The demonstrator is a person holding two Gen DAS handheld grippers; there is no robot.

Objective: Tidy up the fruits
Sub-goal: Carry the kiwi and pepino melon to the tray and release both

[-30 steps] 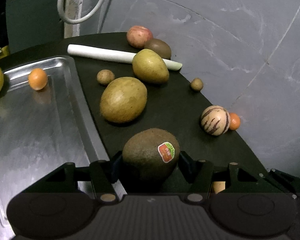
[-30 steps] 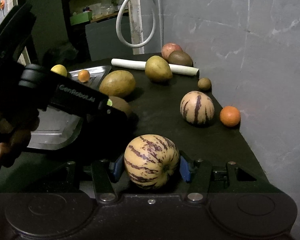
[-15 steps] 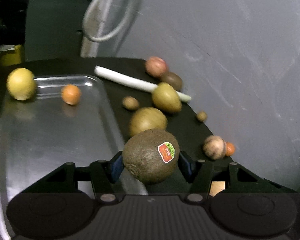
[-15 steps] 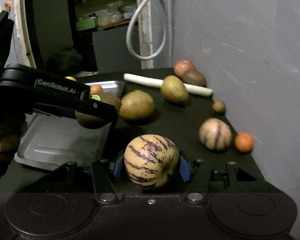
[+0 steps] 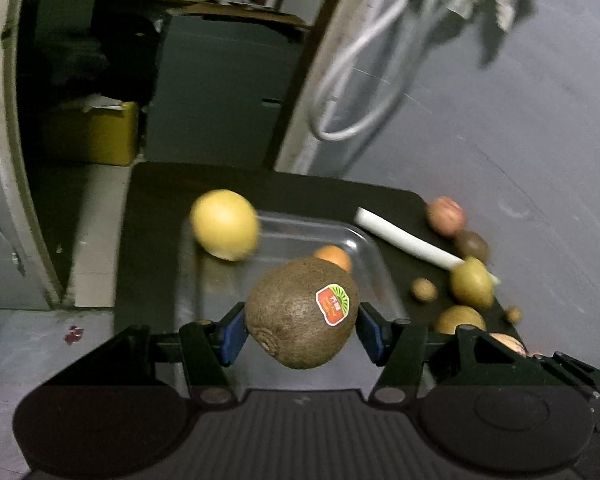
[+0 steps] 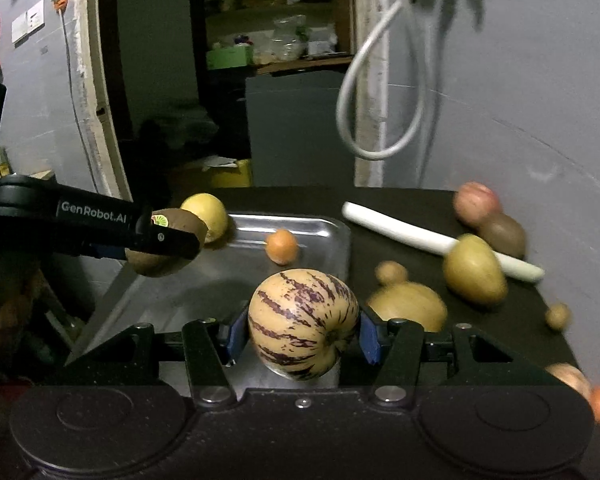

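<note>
Over the tray, left side: left gripper carries a brown kiwi with a red-and-green sticker; the fruit sits squarely between the blue pads, clear of the metal below.
Left gripper state: jaws part-way apart, both pads pressed on the kiwi's flanks; nothing else touched.
Same gripper, right wrist view: black arm marked "GenRobot.AI" reaches in from the left edge, kiwi at its tip, over the tray's left rim.
Tray: shiny metal, on the dark table; holds a yellow lemon at the far left corner and a small orange fruit near the far rim.
Over the tray, near right edge: right gripper holds a cream pepino melon with purple stripes, centred between its pads, stem end toward the camera.
Right gripper state: jaws part-way apart, clamped on the melon's sides; melon is off the tray floor.
Table right of tray: white stalk lying slantwise; two yellow-green fruits in front of it; small brown fruit between them and the tray.
Far right corner: reddish fruit touching a second kiwi.
Right edge: blurred; small round fruit, detail unreadable.
</note>
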